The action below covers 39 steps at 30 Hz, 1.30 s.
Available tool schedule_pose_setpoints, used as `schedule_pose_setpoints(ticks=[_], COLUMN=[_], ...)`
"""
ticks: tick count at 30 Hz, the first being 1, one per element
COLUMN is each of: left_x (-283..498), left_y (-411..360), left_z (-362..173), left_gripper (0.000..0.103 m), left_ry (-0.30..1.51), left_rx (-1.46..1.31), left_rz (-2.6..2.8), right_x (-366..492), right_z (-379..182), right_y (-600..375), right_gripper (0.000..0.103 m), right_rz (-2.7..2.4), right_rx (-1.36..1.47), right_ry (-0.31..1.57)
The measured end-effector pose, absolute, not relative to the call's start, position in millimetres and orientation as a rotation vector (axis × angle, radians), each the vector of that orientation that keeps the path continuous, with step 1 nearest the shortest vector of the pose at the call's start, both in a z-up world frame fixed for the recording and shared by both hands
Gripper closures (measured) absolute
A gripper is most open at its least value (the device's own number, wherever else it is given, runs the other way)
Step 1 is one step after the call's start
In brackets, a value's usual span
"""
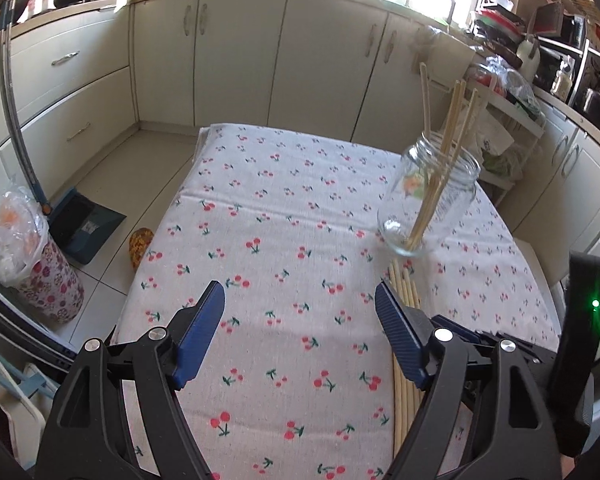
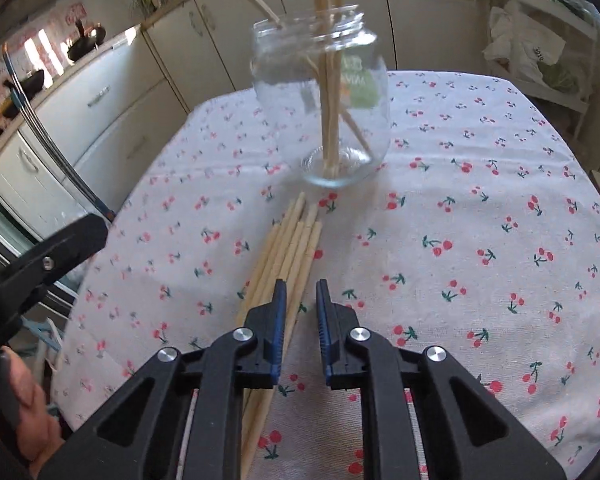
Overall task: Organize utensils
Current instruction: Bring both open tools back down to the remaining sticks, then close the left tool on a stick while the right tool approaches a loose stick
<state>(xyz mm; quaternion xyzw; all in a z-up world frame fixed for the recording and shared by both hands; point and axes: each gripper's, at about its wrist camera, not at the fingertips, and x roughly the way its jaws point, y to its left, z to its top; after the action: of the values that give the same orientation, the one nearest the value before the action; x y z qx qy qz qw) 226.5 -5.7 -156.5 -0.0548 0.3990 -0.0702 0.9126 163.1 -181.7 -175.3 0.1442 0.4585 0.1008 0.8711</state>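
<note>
Right wrist view shows the right gripper (image 2: 301,292) low over the table (image 2: 480,220), jaws a narrow gap apart and clamped on nothing. Its left finger overlaps the bundle of loose chopsticks (image 2: 296,240), which lies flat on the cherry-print cloth just short of the glass jar (image 2: 324,108). The jar stands upright with several chopsticks leaning inside it. Left wrist view shows the left gripper (image 1: 300,304) above the cloth, jaws wide apart and empty, with the loose chopsticks (image 1: 406,292) under its right finger and the jar (image 1: 428,196) beyond them.
</note>
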Motion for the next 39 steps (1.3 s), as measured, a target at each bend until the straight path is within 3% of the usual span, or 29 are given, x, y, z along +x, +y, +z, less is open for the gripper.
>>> schedule_pose_setpoints(ticks=[16, 35, 39], left_x=[246, 265, 266], left_y=[-60, -85, -87], left_z=[-189, -213, -212], left_gripper=[0.029, 0.029, 0.045], left_ry=[0.927, 0.992, 0.992], left_rx=[-0.008, 0.132, 0.139], left_rz=[-0.225, -0.136, -0.172], right_x=[150, 146, 145], right_z=[-176, -181, -180], right_y=[-202, -237, -231], right_gripper=[0.088, 0.081, 0.081], right_rz=[0.244, 0.252, 0.279], right_rx=[0.113, 0.288, 0.237], right_ry=[0.996, 0.968, 0.968])
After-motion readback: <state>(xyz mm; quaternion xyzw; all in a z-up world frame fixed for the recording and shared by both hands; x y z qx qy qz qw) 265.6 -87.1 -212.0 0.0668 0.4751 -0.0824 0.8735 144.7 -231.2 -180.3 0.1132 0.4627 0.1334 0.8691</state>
